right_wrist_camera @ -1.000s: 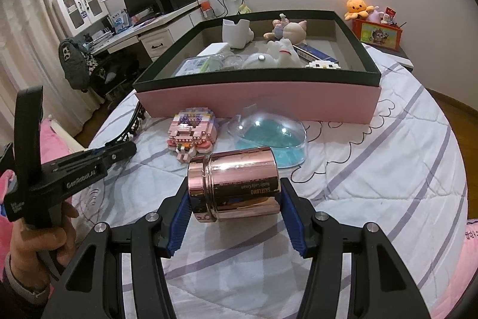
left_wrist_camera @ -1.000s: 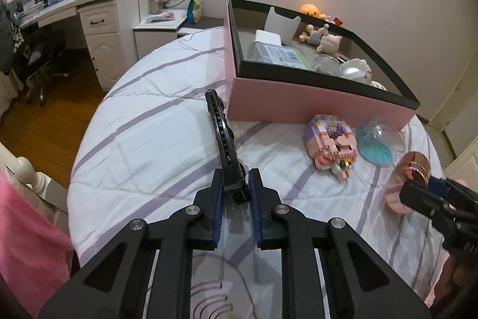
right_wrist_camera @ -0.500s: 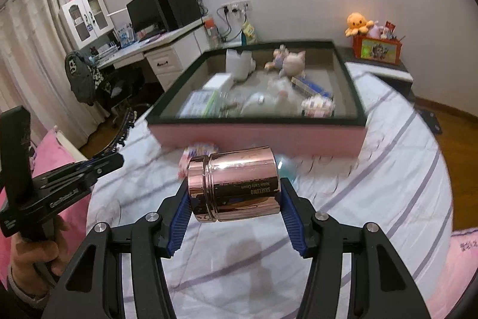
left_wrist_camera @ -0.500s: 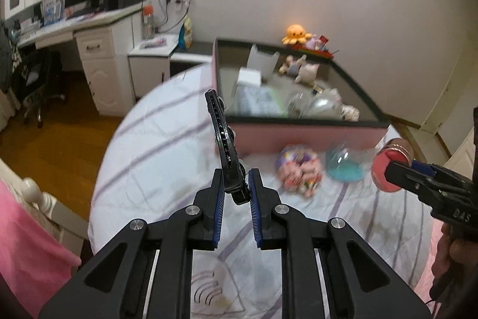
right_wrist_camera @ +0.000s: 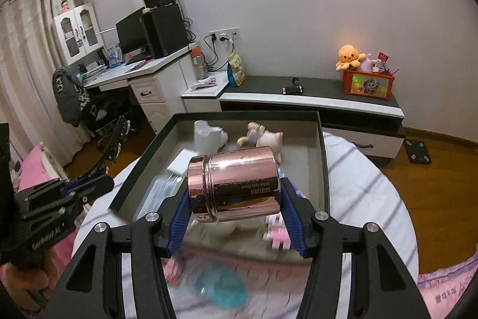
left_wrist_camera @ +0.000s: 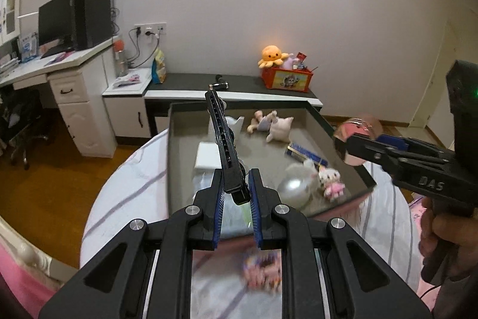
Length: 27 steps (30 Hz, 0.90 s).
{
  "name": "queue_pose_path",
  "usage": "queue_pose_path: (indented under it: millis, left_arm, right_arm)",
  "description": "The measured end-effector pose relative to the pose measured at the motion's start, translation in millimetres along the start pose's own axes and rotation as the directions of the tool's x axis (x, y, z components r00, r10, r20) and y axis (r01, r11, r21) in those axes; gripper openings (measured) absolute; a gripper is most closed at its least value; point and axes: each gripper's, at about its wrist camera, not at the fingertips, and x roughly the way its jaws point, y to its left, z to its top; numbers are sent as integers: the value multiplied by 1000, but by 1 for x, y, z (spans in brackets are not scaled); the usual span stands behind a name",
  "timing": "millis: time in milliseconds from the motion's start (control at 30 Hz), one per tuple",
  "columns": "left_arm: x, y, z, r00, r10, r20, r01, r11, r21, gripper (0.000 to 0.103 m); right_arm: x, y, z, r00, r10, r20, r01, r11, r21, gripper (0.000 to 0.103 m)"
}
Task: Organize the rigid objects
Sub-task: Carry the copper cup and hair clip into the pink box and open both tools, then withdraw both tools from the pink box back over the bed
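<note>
I have both tools loaded. The left tool (left_wrist_camera: 234,193) is pinched tight on the lower end of a long, thin black bar with a row of small studs (left_wrist_camera: 222,136), which sticks up through the centre of the left wrist frame over the box. The right tool (right_wrist_camera: 234,208) grips a shiny rose-gold metal canister (right_wrist_camera: 234,184) by its two ends, lying sideways at mid-frame. Both hang above the wide pink box with a dark rim (right_wrist_camera: 324,154) that sits on the striped white bed cover (left_wrist_camera: 131,193). Inside it I already see a white cup, plush toys, a silver ball and a flat white pack, so much seems sorted. Neither held piece is down yet. Below the box, at the bottom of both frames, a pink block figure (left_wrist_camera: 263,271) and what looks like a teal domed lid (right_wrist_camera: 221,286), badly blurred, lie outside.
</note>
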Motion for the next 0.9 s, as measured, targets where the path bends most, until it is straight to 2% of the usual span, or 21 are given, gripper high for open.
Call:
queue_pose_path:
  millis: [267,333,367,400,433,500,567,600,667,900]
  left_arm:
    - [57,-3,23,998,-10,-57,11,1000,13,17]
    - [65,0,25,998,8,-68,-8,1000,11,19]
    - [67,0,25,997,15,-73,-14,1000,11,25]
    - [68,1,24,997,23,-77,-22,1000,10,43]
    - [67,3,23,997,40,-71,-40,999,7,67]
    - [61,4,21,997,57,-44,-57,998,2,87]
    - [51,7,18,997,73,-23,-73,997,2,92]
    - [47,8,17,997,78,-18,-78,997,1,95]
    - [36,11,14,997,80,-6,-80,997,-10,99]
    - [-5,12,2,996,83,29,-82,996,-34,102]
  right_arm:
    - [57,-11,14,998,-2,-69,4,1000,18,57]
    - [65,-13,11,997,-8,-83,10,1000,21,59]
    - [66,-13,10,996,-10,-83,12,1000,25,70]
    - [67,-15,11,997,-14,-81,17,999,31,87]
    - [65,-16,9,997,-18,-72,21,999,38,87]
    - [60,-18,8,998,-30,-56,33,998,51,87]
    - [53,-21,7,998,-49,-43,52,996,69,91]
    - [50,-22,8,998,-56,-35,59,995,77,103]
    - [38,-23,5,997,-70,-13,71,993,94,103]
    - [-3,-18,-4,998,-63,33,58,991,117,103]
